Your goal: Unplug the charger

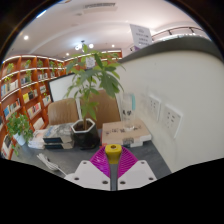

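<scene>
My gripper (113, 156) is shut, its two magenta pads (98, 159) pressed together in a V. Between the pad tips they hold a small yellow charger plug (113, 149), its rounded end standing up between them. The plug is in the air, away from the white wall (185, 95) to the right. White socket plates (158, 107) sit on that wall, well beyond the fingers. No cable is visible.
A tall potted plant (92, 80) stands ahead to the left in a dark pot (84, 128). A small wooden table (126, 131) with items on it stands by the wall. Bookshelves (25, 85) line the far left, and a pale chair (50, 161) is low on the left.
</scene>
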Motion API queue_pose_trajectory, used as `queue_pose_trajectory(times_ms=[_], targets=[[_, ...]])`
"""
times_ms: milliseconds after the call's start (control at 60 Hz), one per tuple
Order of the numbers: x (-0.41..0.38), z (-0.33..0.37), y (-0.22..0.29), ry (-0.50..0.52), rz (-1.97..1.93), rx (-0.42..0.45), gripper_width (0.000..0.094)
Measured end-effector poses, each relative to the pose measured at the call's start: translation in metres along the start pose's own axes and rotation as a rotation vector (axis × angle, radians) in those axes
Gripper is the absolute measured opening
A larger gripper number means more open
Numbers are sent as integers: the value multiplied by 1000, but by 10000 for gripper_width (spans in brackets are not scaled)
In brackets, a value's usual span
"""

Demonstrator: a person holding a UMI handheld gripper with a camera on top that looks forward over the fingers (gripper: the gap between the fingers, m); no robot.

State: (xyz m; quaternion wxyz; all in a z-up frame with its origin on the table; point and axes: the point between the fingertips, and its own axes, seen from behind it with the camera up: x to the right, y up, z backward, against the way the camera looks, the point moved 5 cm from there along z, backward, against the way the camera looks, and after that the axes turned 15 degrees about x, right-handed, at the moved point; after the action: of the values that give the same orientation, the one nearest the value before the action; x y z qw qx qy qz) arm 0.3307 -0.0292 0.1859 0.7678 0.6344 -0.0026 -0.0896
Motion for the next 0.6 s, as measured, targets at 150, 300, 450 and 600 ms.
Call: queue_pose_trajectory(times_ms=[150, 300, 450, 600], targets=[[22, -3, -98, -16, -40, -219, 59], [27, -6, -143, 1, -11, -302, 86], [31, -13, -154, -3, 26, -333, 183], [39, -16, -144, -56, 72, -321, 410]])
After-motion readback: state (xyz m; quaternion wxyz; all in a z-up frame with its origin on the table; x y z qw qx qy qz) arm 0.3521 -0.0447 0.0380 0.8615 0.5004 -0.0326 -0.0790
